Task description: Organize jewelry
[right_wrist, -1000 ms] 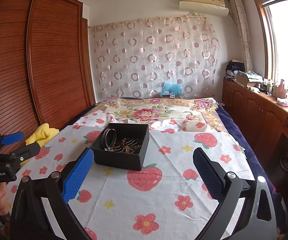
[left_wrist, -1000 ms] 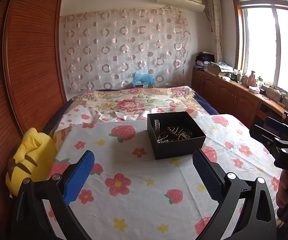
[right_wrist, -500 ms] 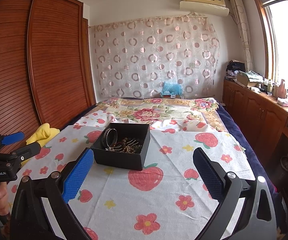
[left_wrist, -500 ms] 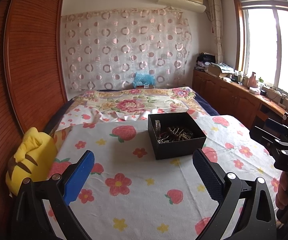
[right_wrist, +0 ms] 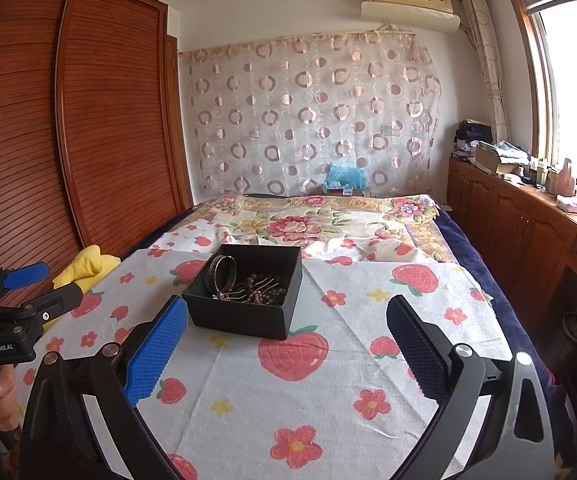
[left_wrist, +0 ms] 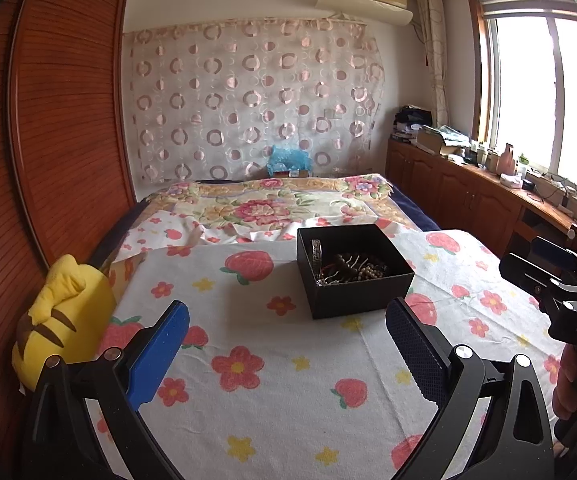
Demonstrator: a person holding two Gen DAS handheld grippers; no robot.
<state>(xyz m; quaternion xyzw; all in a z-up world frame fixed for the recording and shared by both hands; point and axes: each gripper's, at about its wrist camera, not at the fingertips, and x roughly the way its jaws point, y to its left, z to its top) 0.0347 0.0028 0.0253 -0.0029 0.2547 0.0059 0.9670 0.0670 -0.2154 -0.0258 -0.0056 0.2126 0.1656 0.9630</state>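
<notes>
Both my jaws gape wide and empty above the bed, short of the black box of jewelry.

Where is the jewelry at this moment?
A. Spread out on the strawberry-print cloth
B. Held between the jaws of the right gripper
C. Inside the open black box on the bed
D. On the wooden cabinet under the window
C. The bangle and the beads lie inside the open black box, which stands on the strawberry-print cloth; both the left gripper and the right gripper are open and hold nothing.
</notes>
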